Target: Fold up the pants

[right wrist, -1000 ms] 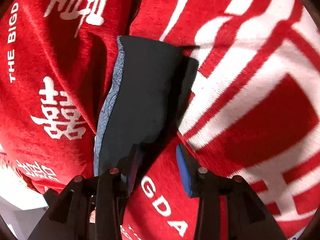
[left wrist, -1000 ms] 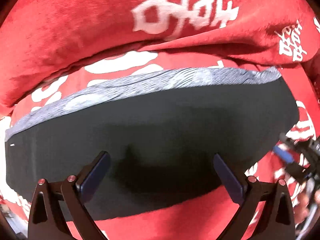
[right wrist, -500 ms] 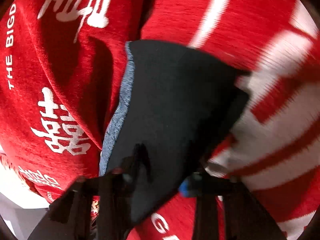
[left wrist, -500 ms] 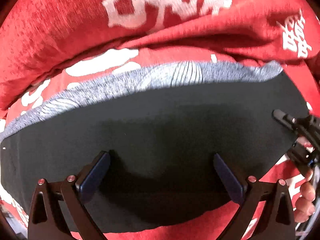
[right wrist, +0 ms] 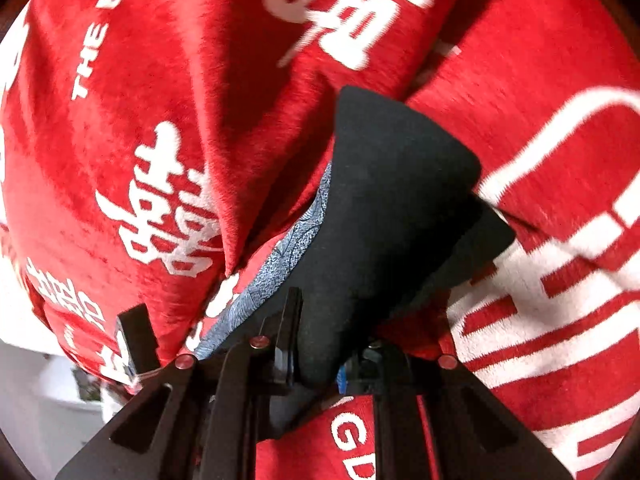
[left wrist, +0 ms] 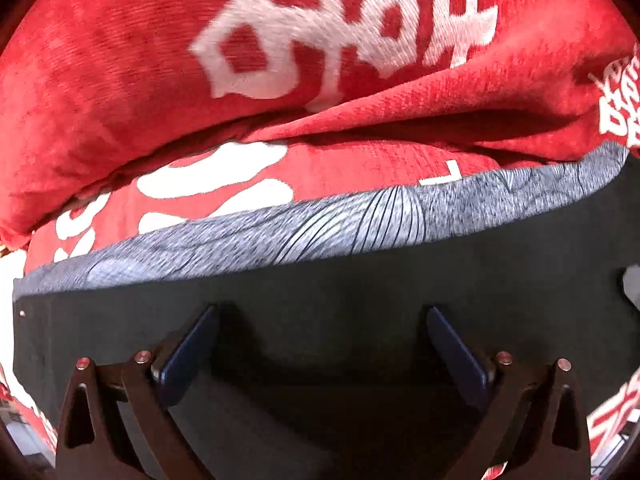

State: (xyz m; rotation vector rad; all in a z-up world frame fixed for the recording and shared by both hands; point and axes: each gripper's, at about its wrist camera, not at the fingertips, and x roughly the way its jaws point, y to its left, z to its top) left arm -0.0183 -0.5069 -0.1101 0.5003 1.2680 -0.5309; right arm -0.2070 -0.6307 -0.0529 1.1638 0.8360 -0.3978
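The dark pants (left wrist: 360,292) lie folded on a red blanket, with a grey patterned inner layer (left wrist: 360,216) showing along the far edge. My left gripper (left wrist: 320,344) is open just above the dark cloth, fingers wide apart. In the right wrist view my right gripper (right wrist: 320,356) is shut on an end of the pants (right wrist: 384,208) and lifts it, so the cloth rises in a bunched cone above the fingers.
A red blanket with white characters (left wrist: 280,40) covers the surface and bunches into a thick fold behind the pants. It also fills the right wrist view (right wrist: 140,140). A pale floor (right wrist: 36,408) shows at the lower left there.
My right gripper has closed on the end of the pants and raised it. My left gripper has moved forward over the dark cloth and stays open.
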